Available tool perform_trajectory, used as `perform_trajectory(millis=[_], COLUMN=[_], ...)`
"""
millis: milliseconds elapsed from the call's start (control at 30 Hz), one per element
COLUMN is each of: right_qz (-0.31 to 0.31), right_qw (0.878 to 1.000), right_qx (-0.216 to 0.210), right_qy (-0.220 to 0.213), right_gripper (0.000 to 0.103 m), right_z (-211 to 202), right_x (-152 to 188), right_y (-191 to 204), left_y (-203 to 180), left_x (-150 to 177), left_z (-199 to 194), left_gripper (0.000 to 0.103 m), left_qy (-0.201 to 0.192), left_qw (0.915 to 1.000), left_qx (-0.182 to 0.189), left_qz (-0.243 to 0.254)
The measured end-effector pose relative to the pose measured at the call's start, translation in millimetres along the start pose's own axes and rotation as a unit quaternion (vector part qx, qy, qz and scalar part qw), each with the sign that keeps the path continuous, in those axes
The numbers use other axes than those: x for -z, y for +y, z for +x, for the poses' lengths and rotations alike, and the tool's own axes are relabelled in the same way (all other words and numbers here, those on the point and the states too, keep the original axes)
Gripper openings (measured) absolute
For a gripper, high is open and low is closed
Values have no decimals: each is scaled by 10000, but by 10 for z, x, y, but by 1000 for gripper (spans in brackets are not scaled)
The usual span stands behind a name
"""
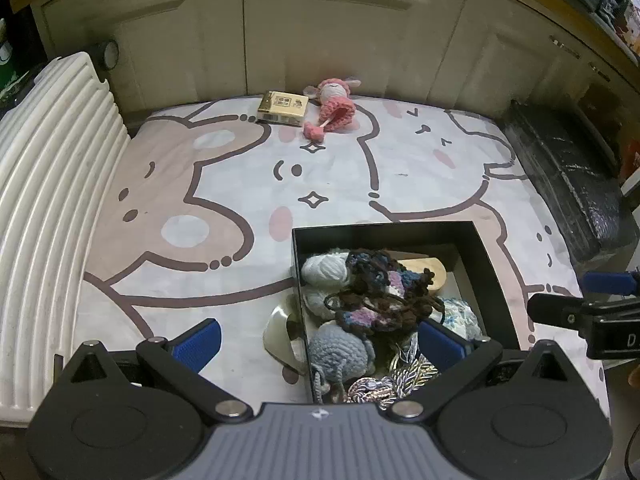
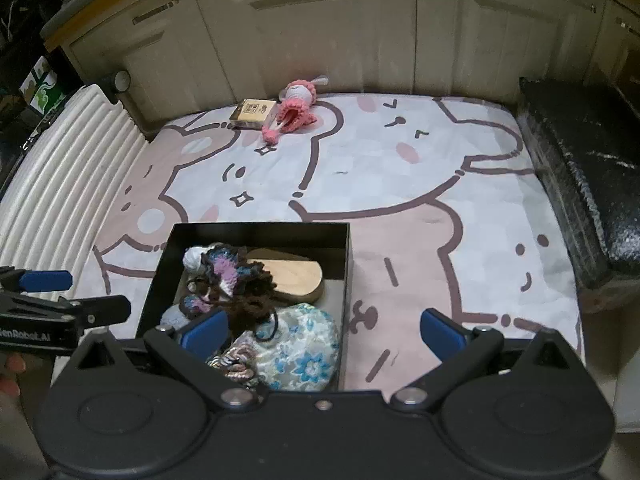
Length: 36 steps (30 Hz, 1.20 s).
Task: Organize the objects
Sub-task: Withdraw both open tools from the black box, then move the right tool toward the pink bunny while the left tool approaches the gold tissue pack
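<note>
A black open box (image 1: pixel 490 264) (image 2: pixel 160 264) sits on the cartoon-print mat near me, holding yarn balls, a dark crocheted piece (image 1: pixel 384 296) (image 2: pixel 236 280), a wooden block (image 2: pixel 296 276), a floral pouch (image 2: pixel 304 340) and a grey knitted toy (image 1: pixel 340 352). A pink crocheted doll (image 1: pixel 334 106) (image 2: pixel 294 110) and a small gold box (image 1: pixel 282 107) (image 2: pixel 254 114) lie at the mat's far edge. My left gripper (image 1: pixel 320 340) is open over the box's left wall. My right gripper (image 2: pixel 324 332) is open over the box's right wall. Both are empty.
A white ribbed panel (image 1: pixel 52 184) (image 2: pixel 68 160) lies along the mat's left side. A black bag (image 1: pixel 568 176) (image 2: pixel 588 184) lies on the right. Cream cabinet doors (image 1: pixel 320 28) stand behind. A small white object (image 1: pixel 280 336) lies just left of the box.
</note>
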State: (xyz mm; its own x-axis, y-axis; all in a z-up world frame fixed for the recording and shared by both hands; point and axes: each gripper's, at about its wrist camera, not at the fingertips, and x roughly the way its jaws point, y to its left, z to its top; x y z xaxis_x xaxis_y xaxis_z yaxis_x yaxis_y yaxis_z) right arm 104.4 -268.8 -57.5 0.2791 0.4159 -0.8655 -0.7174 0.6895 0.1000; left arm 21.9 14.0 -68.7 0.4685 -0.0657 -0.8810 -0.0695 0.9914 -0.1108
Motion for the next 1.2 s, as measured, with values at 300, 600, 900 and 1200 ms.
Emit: perform_trajectory(millis=[300, 600, 900, 1200], right_qz=[103, 264, 344, 431], right_qw=[9997, 9988, 9960, 9913], right_qx=[94, -67, -177, -18], right_qy=[-210, -404, -801, -1247], right_gripper=[103, 103, 103, 103], right_z=[32, 105, 199, 377], right_x=[-126, -306, -576, -850], right_y=[-102, -182, -167, -233], left_y=[160, 336, 461, 602], left_x=[-120, -354, -581, -801], left_z=[51, 111, 289, 545], left_gripper=[103, 103, 103, 103], left_qy=[-194, -571, -692, -953], left_qw=[9996, 9974, 9966, 9937], left_qx=[31, 32, -176, -383], left_qz=[-204, -443, -416, -442])
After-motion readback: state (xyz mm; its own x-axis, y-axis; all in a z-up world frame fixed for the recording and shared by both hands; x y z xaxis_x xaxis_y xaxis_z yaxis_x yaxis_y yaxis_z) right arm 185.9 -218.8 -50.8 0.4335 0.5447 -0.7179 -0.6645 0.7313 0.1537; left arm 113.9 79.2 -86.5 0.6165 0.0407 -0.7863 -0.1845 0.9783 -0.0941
